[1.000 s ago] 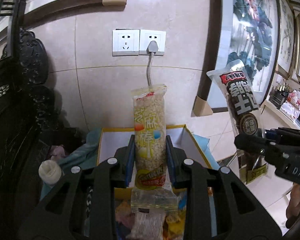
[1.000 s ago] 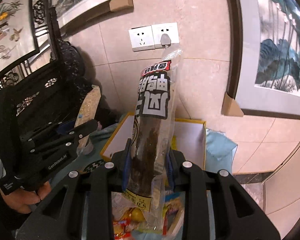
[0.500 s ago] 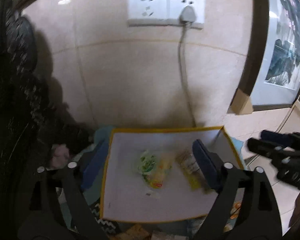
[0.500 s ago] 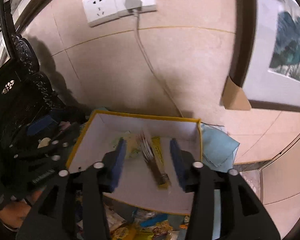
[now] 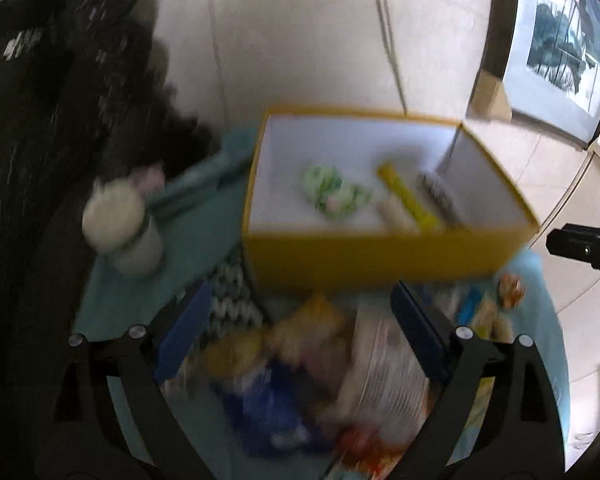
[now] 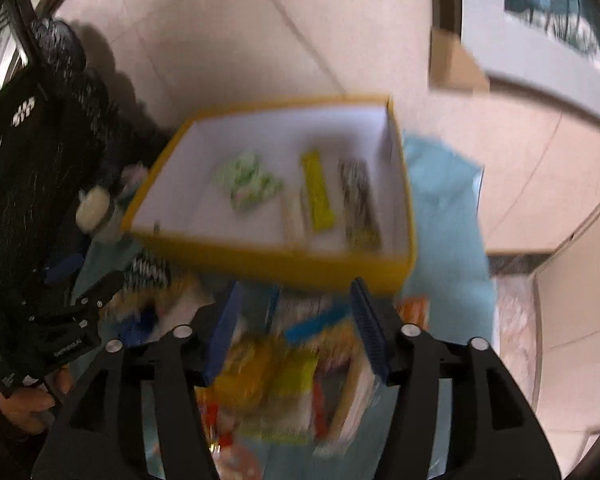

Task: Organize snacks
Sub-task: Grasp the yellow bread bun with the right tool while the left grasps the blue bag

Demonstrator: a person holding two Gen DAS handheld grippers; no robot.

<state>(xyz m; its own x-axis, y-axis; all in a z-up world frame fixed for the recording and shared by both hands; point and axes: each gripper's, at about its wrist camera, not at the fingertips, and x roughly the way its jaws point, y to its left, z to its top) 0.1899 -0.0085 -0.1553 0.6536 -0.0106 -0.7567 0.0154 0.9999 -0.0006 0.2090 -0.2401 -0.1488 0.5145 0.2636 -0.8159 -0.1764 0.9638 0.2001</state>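
Observation:
A yellow box (image 5: 372, 256) with a white inside stands on a teal cloth. In it lie a green packet (image 5: 332, 192), a pale rice bar (image 5: 396, 216), a yellow bar (image 5: 408, 196) and a dark bar (image 5: 440, 196). The right wrist view shows the same box (image 6: 268, 264) with the dark bar (image 6: 360, 204) at its right. My left gripper (image 5: 300, 320) hangs over a blurred pile of snack packets (image 5: 300, 380) in front of the box, its jaws opening and gripping nothing. My right gripper (image 6: 298, 320) hovers over the same pile (image 6: 292, 384), its jaws also opening and empty.
A white-capped jar (image 5: 120, 220) stands left of the box by dark carved furniture (image 5: 40, 120). A cable (image 5: 388, 40) runs down the tiled wall behind. A framed picture (image 5: 560, 48) leans at the right. A hand (image 6: 24, 400) holds the left gripper.
Both grippers let go of their bars, which now lie in the box. Both have dropped and tilted down toward the snack pile, with their jaws spread wider.

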